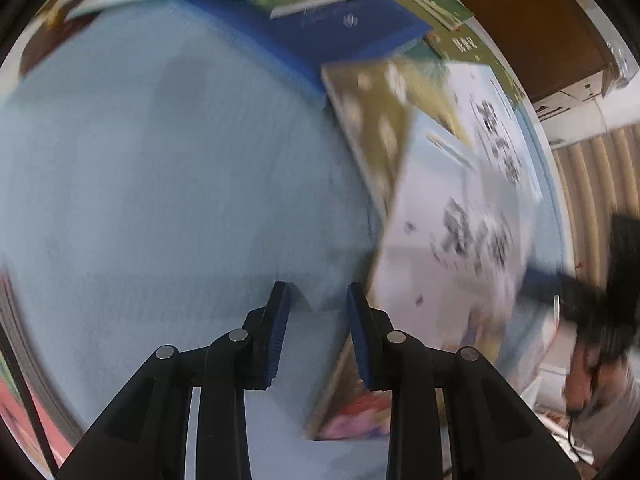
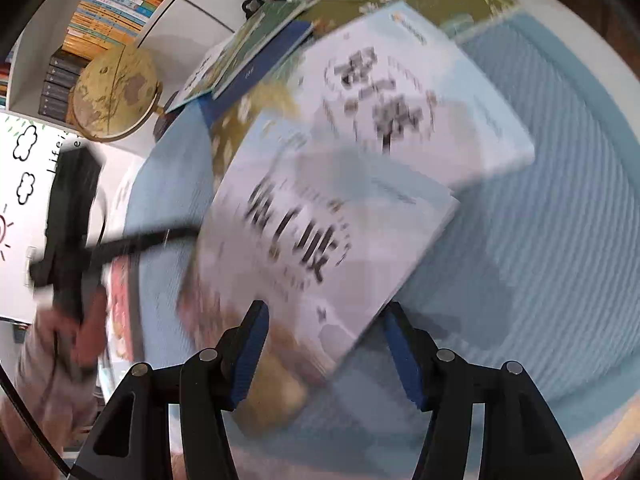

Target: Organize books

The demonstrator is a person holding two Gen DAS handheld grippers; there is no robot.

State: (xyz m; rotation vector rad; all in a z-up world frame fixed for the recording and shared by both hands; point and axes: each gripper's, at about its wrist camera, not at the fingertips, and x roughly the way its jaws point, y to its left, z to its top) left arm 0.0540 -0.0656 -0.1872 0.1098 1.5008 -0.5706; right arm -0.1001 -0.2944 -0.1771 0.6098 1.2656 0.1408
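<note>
Left wrist view, blurred: the left tool (image 1: 318,300) hangs over the pale blue desk (image 1: 160,184), its pads a little apart with nothing between them. A white book with dark lettering (image 1: 460,240) lies just right of it, beside a blue book (image 1: 348,36). Right wrist view: the right tool (image 2: 324,320) is spread wide above that white book's near corner (image 2: 320,232), not pressing it. A globe (image 2: 116,92) stands beyond the desk's far left edge.

A study or reading room at home is suggested: a globe (image 2: 116,92) is seen beside a white bookshelf (image 2: 100,12) packed with books, and scattered books (image 2: 320,220) are spread on a light-blue table (image 2: 560,200) near the globe.
</note>
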